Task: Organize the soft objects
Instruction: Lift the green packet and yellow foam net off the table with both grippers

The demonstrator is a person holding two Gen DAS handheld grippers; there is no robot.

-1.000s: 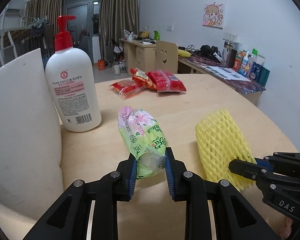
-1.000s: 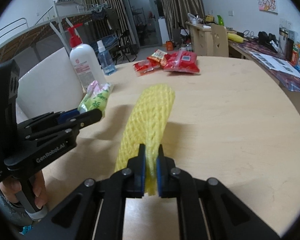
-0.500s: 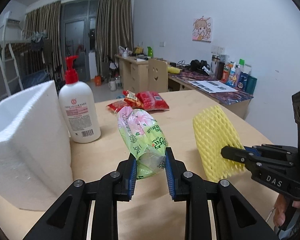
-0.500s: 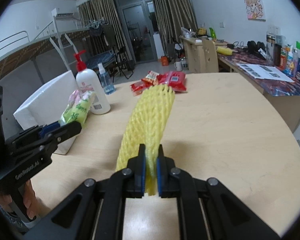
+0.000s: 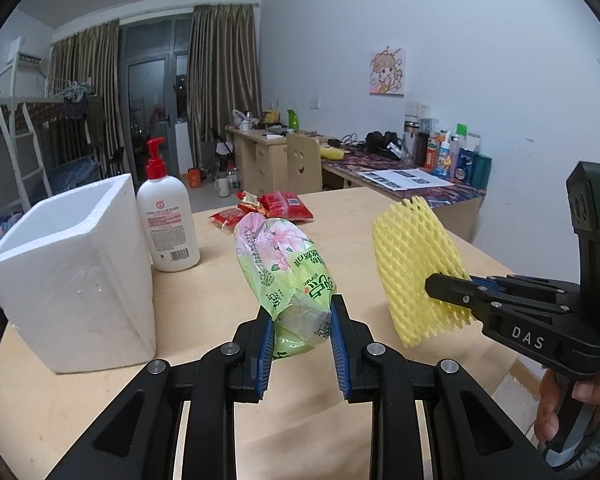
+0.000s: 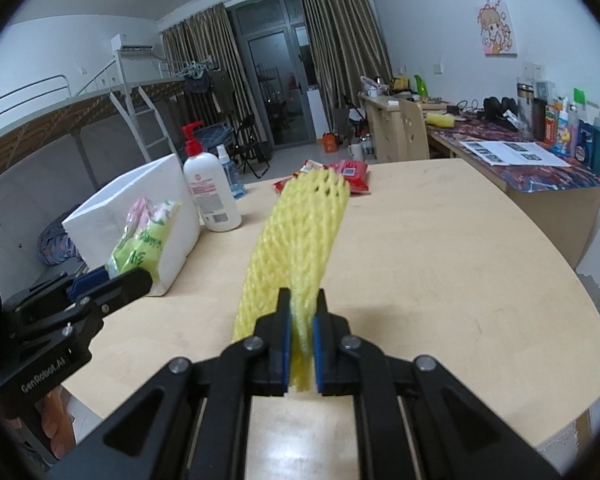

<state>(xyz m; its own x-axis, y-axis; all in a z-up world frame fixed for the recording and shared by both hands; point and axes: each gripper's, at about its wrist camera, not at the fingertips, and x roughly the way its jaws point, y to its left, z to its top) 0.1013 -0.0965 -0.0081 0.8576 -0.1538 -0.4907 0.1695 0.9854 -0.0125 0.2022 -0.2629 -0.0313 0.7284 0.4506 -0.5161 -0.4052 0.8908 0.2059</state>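
Left wrist view: left gripper jaws clamped on green-pink floral plastic tissue pack, lifted above round pale wooden surface. White foam box stood left, white pump bottle with red cap just beside it. Right wrist view: right gripper jaws pinched shut on yellow foam mesh sleeve, raised off surface. Red snack packets lay farther back.

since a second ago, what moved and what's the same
Both tongs lifted and drew back from the table, carrying their loads: the left tongs with the green tissue pack, the right tongs with the yellow foam net. More of the white foam box now shows. Both grips, the pump bottle and red snack packets are unchanged.
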